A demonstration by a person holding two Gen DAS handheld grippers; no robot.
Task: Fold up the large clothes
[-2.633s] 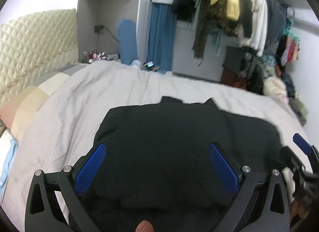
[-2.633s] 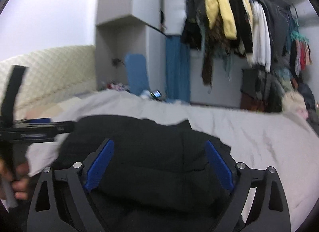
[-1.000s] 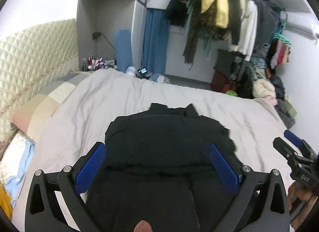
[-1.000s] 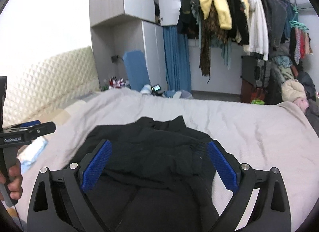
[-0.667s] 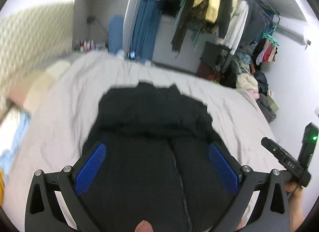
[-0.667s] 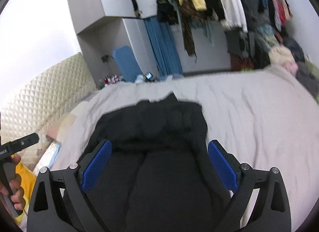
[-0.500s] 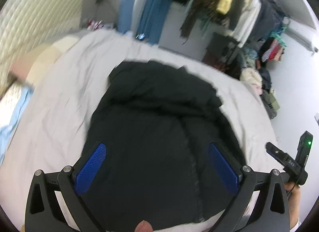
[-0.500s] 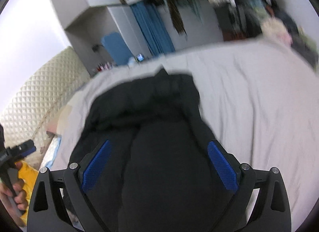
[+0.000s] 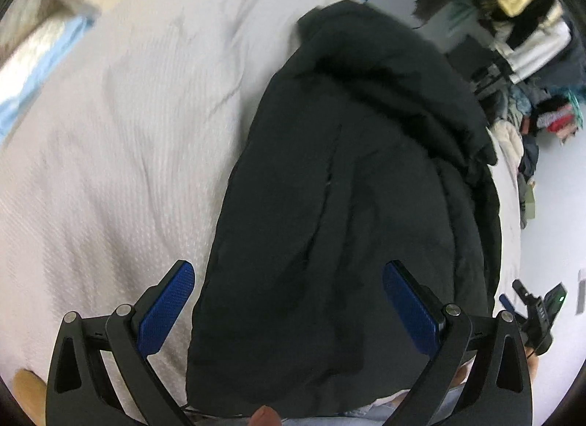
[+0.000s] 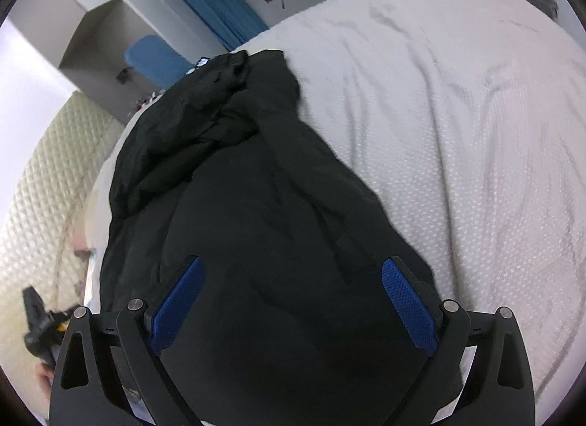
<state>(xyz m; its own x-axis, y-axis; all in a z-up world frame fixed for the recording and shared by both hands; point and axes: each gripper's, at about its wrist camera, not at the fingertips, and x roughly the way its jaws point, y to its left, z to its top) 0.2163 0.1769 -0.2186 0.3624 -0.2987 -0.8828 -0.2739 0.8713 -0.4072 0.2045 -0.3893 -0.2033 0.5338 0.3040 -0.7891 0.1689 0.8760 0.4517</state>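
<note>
Both tools hang above a black garment (image 9: 348,206) with nothing between their blue pads: the left tool (image 9: 289,310) stands wide, its jaws spread to either side of the cloth's near end, and the right tool (image 10: 293,310) is just as wide over the same near end. The garment lies on the white bedspread (image 9: 121,155), roughly along the middle of the bed, with its bottom hem close to the bed's near edge and its bunched collar or hood end (image 10: 219,96) toward the far edge, where the blue curtain (image 10: 219,12) hangs. Its long axis runs from near edge to far edge; in the left wrist view it leans a little toward the right far corner, which may be only the lens. The body looks already narrowed into a long strip, so the step in hand is probably taking the near hem to carry it over toward the collar. To do that well, each tool should come down on its own corner of the hem, bite through all layers together, and both lift evenly so the padded cloth does not twist or slide off line.
</note>
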